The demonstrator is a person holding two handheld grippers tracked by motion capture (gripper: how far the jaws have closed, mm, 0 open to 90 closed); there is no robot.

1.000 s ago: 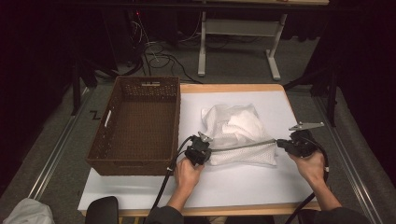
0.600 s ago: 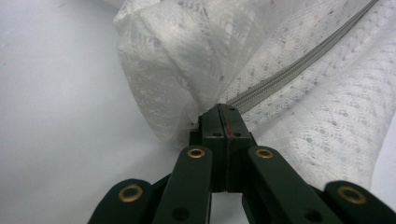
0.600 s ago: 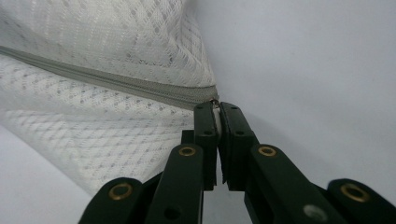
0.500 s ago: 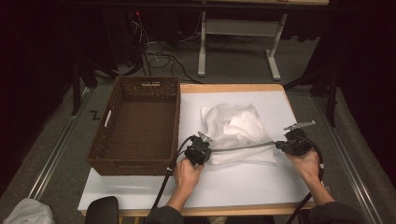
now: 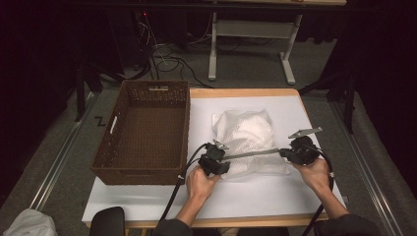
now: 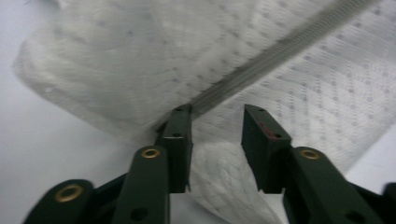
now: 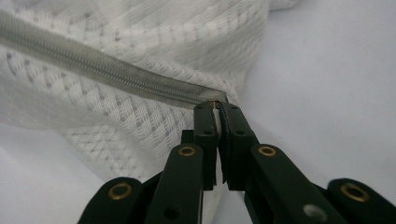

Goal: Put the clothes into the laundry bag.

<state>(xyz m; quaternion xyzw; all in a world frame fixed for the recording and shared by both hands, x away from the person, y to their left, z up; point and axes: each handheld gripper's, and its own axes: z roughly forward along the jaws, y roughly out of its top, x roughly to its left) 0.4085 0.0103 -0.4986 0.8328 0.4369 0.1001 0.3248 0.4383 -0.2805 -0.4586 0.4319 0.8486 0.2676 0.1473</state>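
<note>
A white mesh bag (image 5: 243, 130) with a grey zipper (image 5: 252, 154) lies on the white table top. My left gripper (image 5: 222, 155) is at the zipper's left end. Its jaws have just been opening. In the left gripper view the left gripper (image 6: 217, 122) stands open with mesh bag (image 6: 116, 60) fabric under the gap. There the zipper (image 6: 271, 51) ends beside the left pad, and neither pad presses on it. My right gripper (image 5: 286, 153) is at the zipper's right end. In the right gripper view the right gripper (image 7: 216, 109) is shut on the zipper (image 7: 107, 65) end.
A brown wicker basket (image 5: 105, 147) stands on the left of the table, close to my left hand. A white sheet (image 5: 275, 196) covers the table top. Beyond the far edge are cables and a table frame (image 5: 248, 29) on the floor.
The left jaws have opened and let go of the zipper's left end. The right gripper, still shut on the other end, has moved a little left toward the bag.
</note>
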